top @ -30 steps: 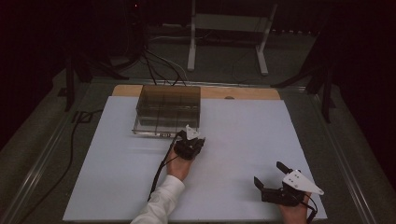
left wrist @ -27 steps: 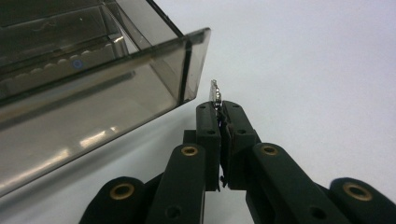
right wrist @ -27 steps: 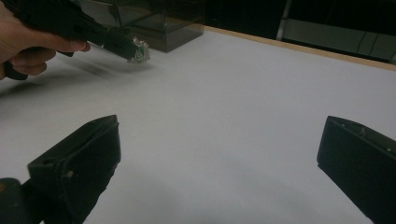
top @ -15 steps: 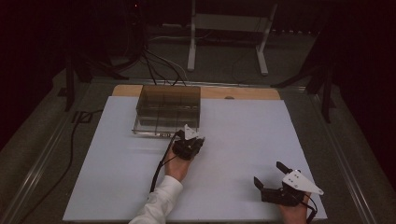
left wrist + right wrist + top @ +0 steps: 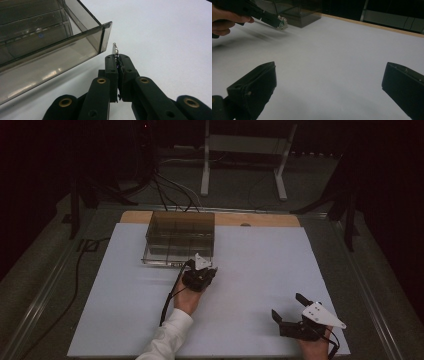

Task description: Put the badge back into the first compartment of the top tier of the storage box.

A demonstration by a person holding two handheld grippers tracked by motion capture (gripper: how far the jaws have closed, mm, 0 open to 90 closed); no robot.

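My left gripper (image 5: 196,268) is shut on a small silver trinket (image 5: 115,51), which sticks out edge-on past the fingertips. It hovers just off the near right corner of a smoky clear compartment box (image 5: 180,234). In the left gripper view that box corner (image 5: 103,37) is just left of the trinket, and the jaws (image 5: 118,60) are pressed together. The right gripper view shows the trinket (image 5: 280,24) with a green spot, held in front of the box (image 5: 299,13). My right gripper (image 5: 288,307) rests open near the sheet's front right, with nothing between its jaws (image 5: 329,75).
A white sheet (image 5: 260,265) covers the table, with a wooden strip (image 5: 260,219) along its far edge. A black cable (image 5: 170,297) trails from the left gripper. Stand legs (image 5: 240,165) and cables lie on the floor beyond the table.
The left gripper has edged very slightly to the left by the box corner. The right gripper has stayed still and open.
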